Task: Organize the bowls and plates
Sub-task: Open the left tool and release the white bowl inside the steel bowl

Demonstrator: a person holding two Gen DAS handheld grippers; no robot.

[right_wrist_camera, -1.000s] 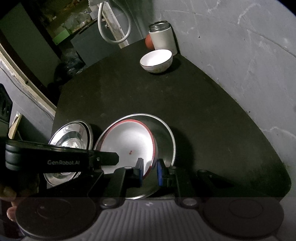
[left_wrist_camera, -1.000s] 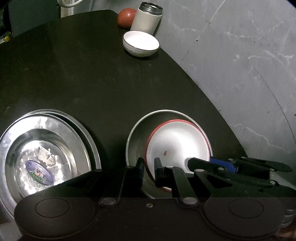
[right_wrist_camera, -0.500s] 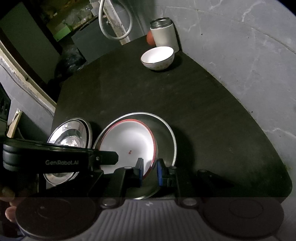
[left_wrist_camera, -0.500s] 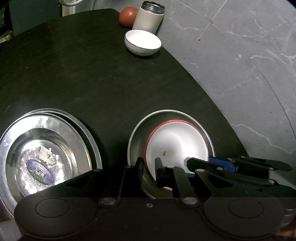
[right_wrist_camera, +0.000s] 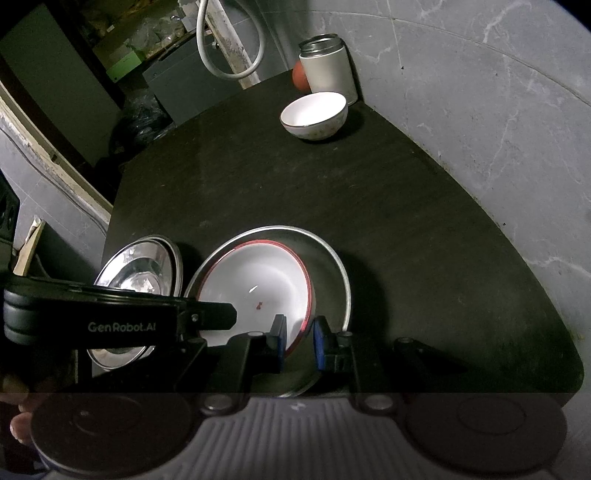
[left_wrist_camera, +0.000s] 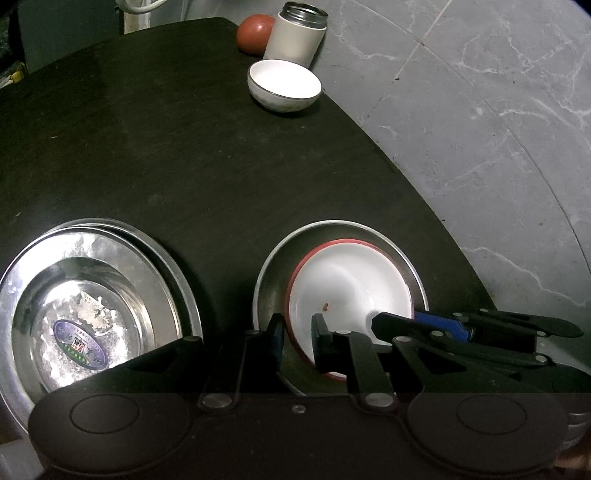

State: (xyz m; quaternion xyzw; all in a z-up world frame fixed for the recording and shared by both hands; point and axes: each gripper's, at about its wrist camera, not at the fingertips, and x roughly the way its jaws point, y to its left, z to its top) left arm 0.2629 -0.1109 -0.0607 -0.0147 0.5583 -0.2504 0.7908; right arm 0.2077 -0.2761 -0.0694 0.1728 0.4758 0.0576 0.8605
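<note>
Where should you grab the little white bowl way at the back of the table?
Pinch the white bowl by its thin rim, one finger inside and one outside, probably coming from above on its near side. It sits upright and open, and the canister crowds its far side.

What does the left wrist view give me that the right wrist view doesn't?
Only the left wrist view: the blue label inside the steel bowl and the right claw coming in over the red-rimmed plate.

Only the right wrist view: the hose, the dark cabinets behind the table, fingers at the lower left, and the left tool's GenRobot.AI lettering.

Both: the red-rimmed plate sitting in the steel plate, the white bowl, the canister, the red fruit, and each claw straddling the red rim.
</note>
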